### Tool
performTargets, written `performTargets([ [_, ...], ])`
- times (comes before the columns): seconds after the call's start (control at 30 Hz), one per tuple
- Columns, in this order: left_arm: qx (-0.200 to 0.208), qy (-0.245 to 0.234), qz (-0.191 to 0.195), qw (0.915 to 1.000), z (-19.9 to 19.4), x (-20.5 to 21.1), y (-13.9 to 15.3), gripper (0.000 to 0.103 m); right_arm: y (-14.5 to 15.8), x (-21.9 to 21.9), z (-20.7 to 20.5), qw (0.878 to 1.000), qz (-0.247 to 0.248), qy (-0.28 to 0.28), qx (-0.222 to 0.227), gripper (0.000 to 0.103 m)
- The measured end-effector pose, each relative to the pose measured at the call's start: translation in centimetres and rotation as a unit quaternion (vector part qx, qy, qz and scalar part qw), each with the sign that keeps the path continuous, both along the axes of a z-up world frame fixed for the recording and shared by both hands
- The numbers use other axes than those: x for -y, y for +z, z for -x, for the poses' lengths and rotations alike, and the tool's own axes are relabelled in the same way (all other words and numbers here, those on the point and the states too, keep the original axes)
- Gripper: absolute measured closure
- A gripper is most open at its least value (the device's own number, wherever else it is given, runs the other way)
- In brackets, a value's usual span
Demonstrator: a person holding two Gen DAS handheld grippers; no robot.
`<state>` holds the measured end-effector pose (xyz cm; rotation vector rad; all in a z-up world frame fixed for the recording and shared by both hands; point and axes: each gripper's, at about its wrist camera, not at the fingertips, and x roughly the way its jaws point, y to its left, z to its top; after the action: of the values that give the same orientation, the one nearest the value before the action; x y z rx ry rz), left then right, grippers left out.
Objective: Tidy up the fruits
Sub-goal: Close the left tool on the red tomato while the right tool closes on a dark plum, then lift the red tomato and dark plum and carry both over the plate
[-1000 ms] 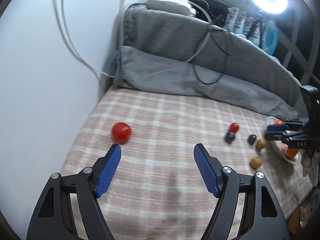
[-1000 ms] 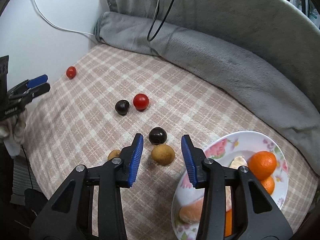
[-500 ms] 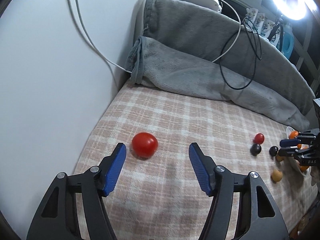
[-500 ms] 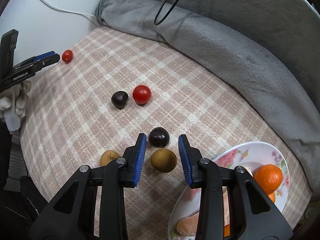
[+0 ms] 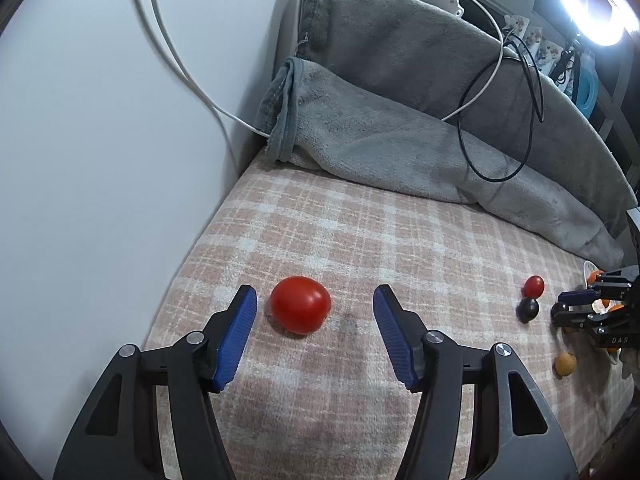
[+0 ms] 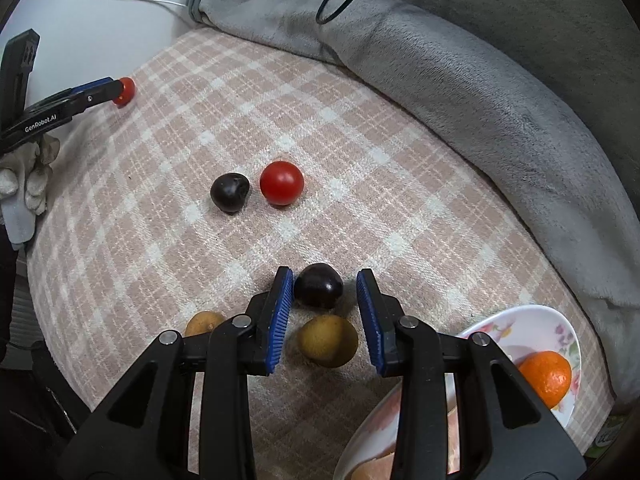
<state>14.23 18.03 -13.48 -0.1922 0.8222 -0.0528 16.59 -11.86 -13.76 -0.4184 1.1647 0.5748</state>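
Note:
On the pink checked cloth (image 5: 360, 240) a red tomato (image 5: 300, 310) lies between the blue pads of my left gripper (image 5: 314, 294). Its jaws are closing and neither pad touches the tomato. My right gripper (image 6: 324, 276) points steeply down over a dark plum-like fruit (image 6: 319, 290) and a brown round fruit (image 6: 328, 341). Both lie between its narrow jaws, the left pad close to the dark fruit, the right pad apart. A flowered plate (image 6: 560, 328) at the lower right holds an orange (image 6: 546, 376) and other pieces.
A second dark fruit (image 6: 230, 192) and a small red tomato (image 6: 282, 182) lie mid-cloth, with another brown fruit (image 6: 204, 322) left of my right gripper. Grey blanket (image 5: 400, 140) with cables bounds the far side; a white wall (image 5: 100, 160) runs along the left.
My left gripper moved down to the tomato, now between its narrowing jaws. My right gripper sank and narrowed around the dark and brown fruits.

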Motion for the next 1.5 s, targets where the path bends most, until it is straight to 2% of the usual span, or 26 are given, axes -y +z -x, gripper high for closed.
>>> performTargets([
  [0.07,-0.003,0.002,0.002,1.0000,-0.1,0.0,-0.3,0.048,-0.1,-0.1,-0.1,1.000,-0.006,0.000,-0.006,0.077],
  [0.17,-0.008,0.001,0.007,0.9999,-0.3,-0.1,-0.7,0.050,-0.1,-0.4,0.1,1.000,-0.002,0.002,-0.001,0.077],
  [0.4,-0.020,0.002,0.002,0.9998,-0.6,0.0,-1.3,0.071,0.1,-0.5,0.1,1.000,-0.011,-0.002,0.002,0.078],
  [0.7,-0.014,0.004,0.000,0.9999,-0.3,0.1,-0.9,0.071,1.2,0.4,0.8,1.000,-0.025,-0.011,0.014,0.078],
  [0.97,0.002,-0.001,0.006,1.0000,0.6,0.2,0.5,0.071,2.5,1.5,1.4,0.998,-0.042,-0.023,0.029,0.079],
  [1.5,0.037,-0.049,0.028,0.9977,3.2,4.5,3.6,0.071,6.8,7.0,4.5,0.990,-0.089,-0.079,0.073,0.079],
])
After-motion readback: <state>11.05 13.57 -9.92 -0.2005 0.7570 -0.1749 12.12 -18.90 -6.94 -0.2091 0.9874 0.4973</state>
